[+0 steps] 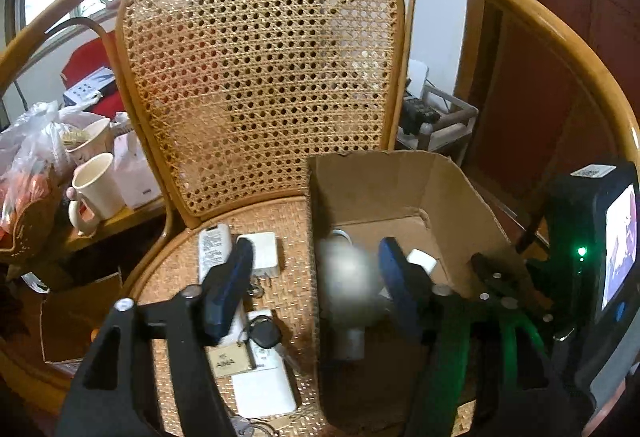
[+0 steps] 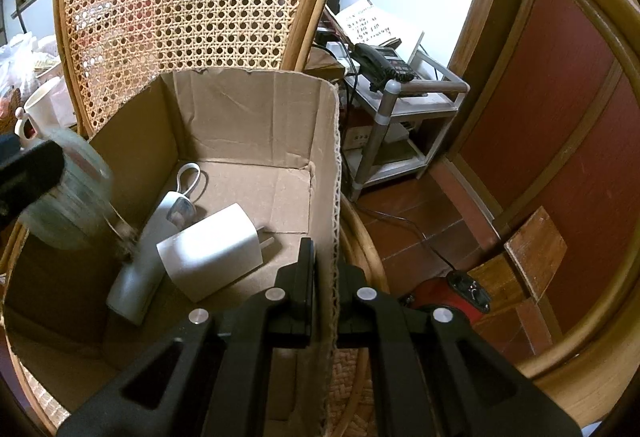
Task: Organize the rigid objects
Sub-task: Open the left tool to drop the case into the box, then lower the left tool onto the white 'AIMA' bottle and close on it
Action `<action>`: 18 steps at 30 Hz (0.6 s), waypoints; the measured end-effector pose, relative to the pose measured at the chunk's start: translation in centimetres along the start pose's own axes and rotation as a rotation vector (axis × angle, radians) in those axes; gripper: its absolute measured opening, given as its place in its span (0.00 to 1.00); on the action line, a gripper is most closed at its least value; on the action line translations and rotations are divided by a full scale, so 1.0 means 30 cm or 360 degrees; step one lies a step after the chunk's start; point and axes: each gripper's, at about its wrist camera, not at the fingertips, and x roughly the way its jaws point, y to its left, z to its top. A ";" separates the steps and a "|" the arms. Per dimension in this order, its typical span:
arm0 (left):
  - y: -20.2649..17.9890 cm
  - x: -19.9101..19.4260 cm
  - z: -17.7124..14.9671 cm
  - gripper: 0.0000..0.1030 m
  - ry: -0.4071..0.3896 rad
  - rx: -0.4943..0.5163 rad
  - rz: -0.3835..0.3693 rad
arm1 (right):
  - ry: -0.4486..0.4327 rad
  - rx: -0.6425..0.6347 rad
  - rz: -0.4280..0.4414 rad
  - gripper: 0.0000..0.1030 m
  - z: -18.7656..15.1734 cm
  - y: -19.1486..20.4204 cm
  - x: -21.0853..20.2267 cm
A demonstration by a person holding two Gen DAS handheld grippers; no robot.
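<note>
A cardboard box (image 1: 452, 189) stands on the rattan chair seat. My left gripper (image 1: 316, 261) is open above the box's left wall, and a blurred grey roll-like object (image 1: 348, 273) falls between its fingers; it also shows in the right wrist view (image 2: 72, 193). My right gripper (image 2: 322, 257) is shut on the box's right wall (image 2: 330, 173). Inside the box lie a white charger block (image 2: 212, 249) and a white device with a loop strap (image 2: 160, 229). On the seat lie a remote (image 1: 214, 247), a white adapter (image 1: 262, 249), a car key (image 1: 264, 333) and a white power bank (image 1: 264, 393).
The chair's cane back (image 1: 260, 77) and curved arm rail (image 1: 560, 49) surround the seat. A side table with mugs (image 1: 96, 189) and bags stands left. A small shelf with a telephone (image 2: 384, 65) stands right, above a tiled floor with a cable.
</note>
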 end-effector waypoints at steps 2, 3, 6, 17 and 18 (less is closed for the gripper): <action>0.020 -0.006 0.005 0.81 -0.0028 -0.0034 0.0069 | 0.0001 0.0001 0.0005 0.07 0.000 0.001 -0.001; 0.030 -0.006 0.010 0.81 -0.0035 -0.0043 0.0086 | 0.0010 -0.0005 0.0000 0.07 -0.001 0.005 0.003; 0.064 -0.004 0.022 0.82 -0.0034 -0.0081 0.0094 | 0.0007 -0.0013 -0.0006 0.07 -0.003 0.010 0.003; 0.260 0.110 0.051 0.96 0.0081 -0.0313 0.0250 | 0.0009 -0.0013 -0.0007 0.07 -0.003 0.009 0.003; 0.276 0.139 0.051 0.96 0.0129 -0.0290 0.0271 | 0.0009 -0.0012 -0.0005 0.07 -0.003 0.009 0.004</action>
